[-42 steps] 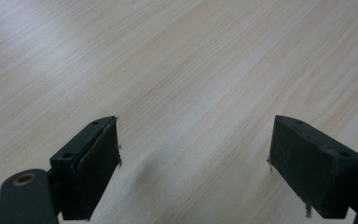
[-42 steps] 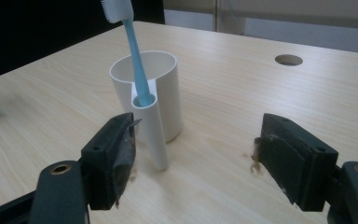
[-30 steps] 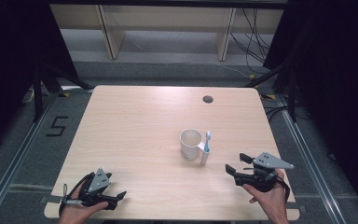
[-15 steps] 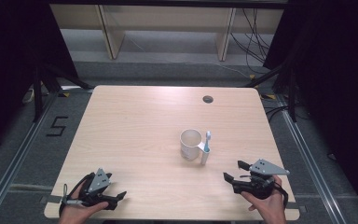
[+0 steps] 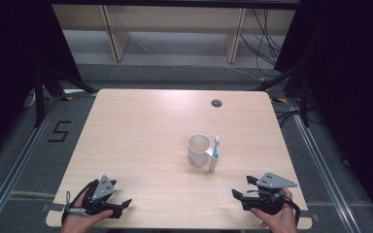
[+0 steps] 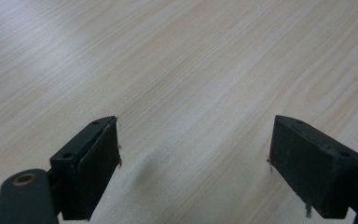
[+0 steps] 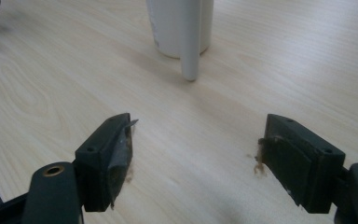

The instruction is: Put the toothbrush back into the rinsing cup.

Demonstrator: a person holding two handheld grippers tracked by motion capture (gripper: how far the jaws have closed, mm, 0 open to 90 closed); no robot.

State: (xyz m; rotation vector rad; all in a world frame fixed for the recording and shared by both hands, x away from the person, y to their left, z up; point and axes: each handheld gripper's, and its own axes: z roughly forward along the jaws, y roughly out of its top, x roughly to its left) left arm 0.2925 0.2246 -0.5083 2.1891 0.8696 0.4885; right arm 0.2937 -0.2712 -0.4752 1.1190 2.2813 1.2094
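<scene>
The left gripper (image 5: 121, 204) sits low in one hand (image 5: 80, 218), its two jaws wide apart. The right gripper (image 5: 240, 189) sits low in the other hand (image 5: 274, 221), jaws wide apart too.

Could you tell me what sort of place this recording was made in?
Probably a lab or recording workspace: a bare wooden table with a cable hole, loose cables on the floor behind, and a "5" floor marking beside it.
</scene>
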